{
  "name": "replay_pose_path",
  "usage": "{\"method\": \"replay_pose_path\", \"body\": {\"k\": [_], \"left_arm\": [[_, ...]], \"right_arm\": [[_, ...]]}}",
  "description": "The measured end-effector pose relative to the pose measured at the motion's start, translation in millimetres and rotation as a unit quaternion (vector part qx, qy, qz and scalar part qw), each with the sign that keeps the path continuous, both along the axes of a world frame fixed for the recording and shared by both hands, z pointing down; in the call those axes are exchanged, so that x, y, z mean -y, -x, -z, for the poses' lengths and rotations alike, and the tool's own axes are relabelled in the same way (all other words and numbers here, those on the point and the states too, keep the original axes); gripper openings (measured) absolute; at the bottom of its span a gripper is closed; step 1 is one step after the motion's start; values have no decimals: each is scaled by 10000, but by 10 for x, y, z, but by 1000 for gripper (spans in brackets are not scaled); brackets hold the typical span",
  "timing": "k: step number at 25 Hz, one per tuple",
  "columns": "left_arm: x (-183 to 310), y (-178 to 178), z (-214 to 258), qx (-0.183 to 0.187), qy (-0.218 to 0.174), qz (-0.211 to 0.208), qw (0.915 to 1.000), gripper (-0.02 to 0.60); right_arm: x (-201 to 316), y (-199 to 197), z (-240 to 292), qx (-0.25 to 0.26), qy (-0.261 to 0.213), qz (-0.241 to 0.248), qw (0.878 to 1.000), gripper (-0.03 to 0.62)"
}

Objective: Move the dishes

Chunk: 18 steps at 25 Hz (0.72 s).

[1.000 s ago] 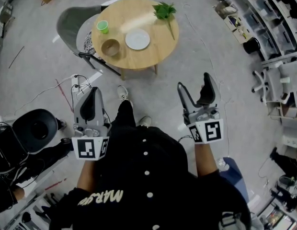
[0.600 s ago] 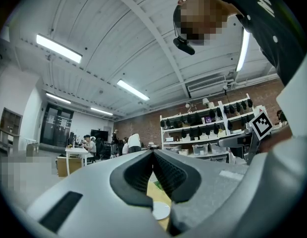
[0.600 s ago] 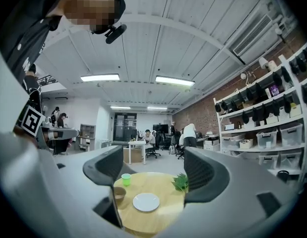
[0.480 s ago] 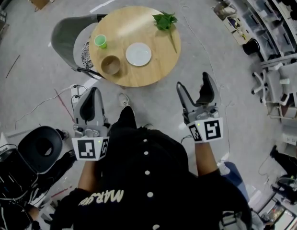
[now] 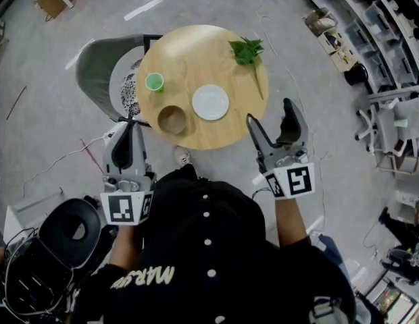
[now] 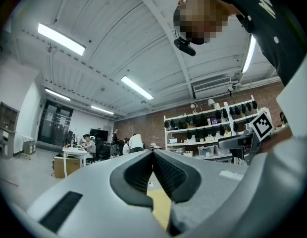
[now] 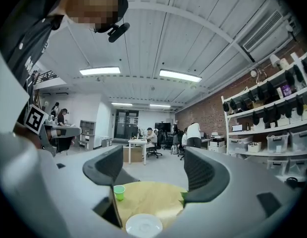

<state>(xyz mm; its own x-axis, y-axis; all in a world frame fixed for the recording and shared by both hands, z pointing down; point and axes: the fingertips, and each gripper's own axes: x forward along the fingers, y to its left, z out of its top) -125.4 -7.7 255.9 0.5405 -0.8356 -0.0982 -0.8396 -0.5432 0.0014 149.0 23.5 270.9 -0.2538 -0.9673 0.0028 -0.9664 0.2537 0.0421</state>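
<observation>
A round wooden table (image 5: pixel 196 52) carries a white plate (image 5: pixel 211 102), a brown bowl (image 5: pixel 172 120), a small green cup (image 5: pixel 154 82) and a leafy green sprig (image 5: pixel 247 50). My left gripper (image 5: pixel 130 130) hangs just short of the table's near left edge, jaws shut on nothing. Over the near right edge my right gripper (image 5: pixel 272 118) stands open and empty. The right gripper view looks between the open gripper (image 7: pixel 151 170) at the plate (image 7: pixel 143 225), the cup (image 7: pixel 119 192) and the table (image 7: pixel 153 197). In the left gripper view the shut gripper (image 6: pixel 153 155) hides all but a sliver of table (image 6: pixel 161 207).
A grey chair (image 5: pixel 101 63) stands against the table's left side. A black round device (image 5: pixel 71 228) sits on the floor at lower left, with cables (image 5: pixel 54 160) nearby. Shelving (image 5: pixel 372 19) and an office chair (image 5: pixel 395 117) line the right side.
The table has come closer and lower in the head view as the person walked up to it. Both grippers now reach its near edge; their jaws stand as before.
</observation>
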Motion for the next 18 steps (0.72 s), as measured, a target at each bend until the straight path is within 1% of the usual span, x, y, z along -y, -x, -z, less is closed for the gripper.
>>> {"method": "replay_pose_path", "body": {"k": [5,8,12,15,18], "left_arm": [[473,220,-25,-32,68,-73,9999,3],[682,275,-130,2,208,-108,9997,3],[837,277,-300,11,417,-61,9991,3],[929,226,-380,-10,452,31,9990,3],[978,159,-394,-118,452,168,9988,3]], "right_arm": [[509,253,-36,43,96,12,9999,373],[749,369,-147,5,249,114,9996,373],[955,487,-349,-101,476,342,9982,373],[1114,529,-494,-93,603,553,9966,373],[1245,582,-641,-221,781,842,9931,373]]}}
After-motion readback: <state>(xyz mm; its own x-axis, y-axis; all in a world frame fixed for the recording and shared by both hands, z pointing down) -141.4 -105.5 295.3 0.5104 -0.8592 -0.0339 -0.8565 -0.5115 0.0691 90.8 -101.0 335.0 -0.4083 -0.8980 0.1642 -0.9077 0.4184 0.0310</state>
